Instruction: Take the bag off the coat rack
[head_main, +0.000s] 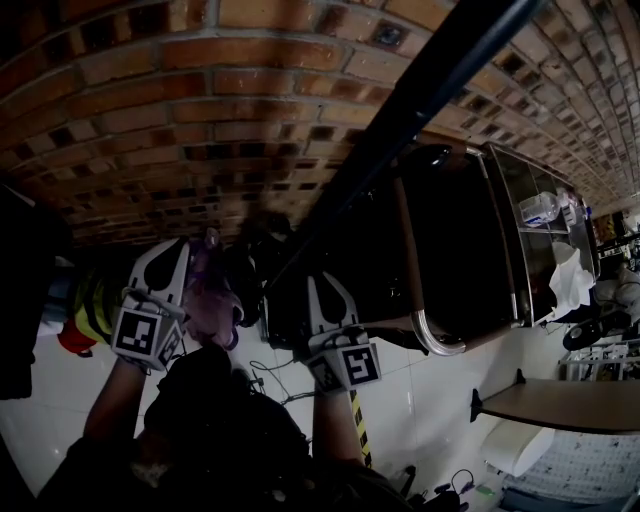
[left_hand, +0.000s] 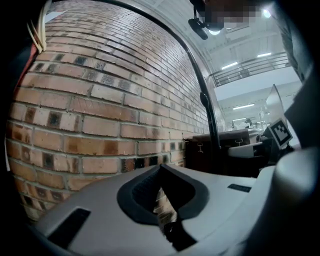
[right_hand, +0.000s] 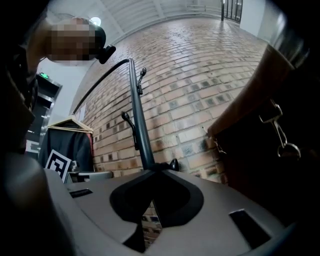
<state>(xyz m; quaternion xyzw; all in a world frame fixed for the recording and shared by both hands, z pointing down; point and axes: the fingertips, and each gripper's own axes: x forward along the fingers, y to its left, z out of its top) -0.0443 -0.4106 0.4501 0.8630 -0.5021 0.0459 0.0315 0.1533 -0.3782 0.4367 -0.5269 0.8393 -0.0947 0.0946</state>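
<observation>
Up by the rack (head_main: 420, 100), the bag (head_main: 460, 250) seems still hung. The left hand-held gripper (left_hand: 160, 167) and right hand-held gripper (right_hand: 154, 170) are both pinched together, empty — unhooking remains.

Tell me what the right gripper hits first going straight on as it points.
Probably the coat rack's dark pole, standing just past the right gripper; the brick wall lies behind. Depth is unclear.
</observation>
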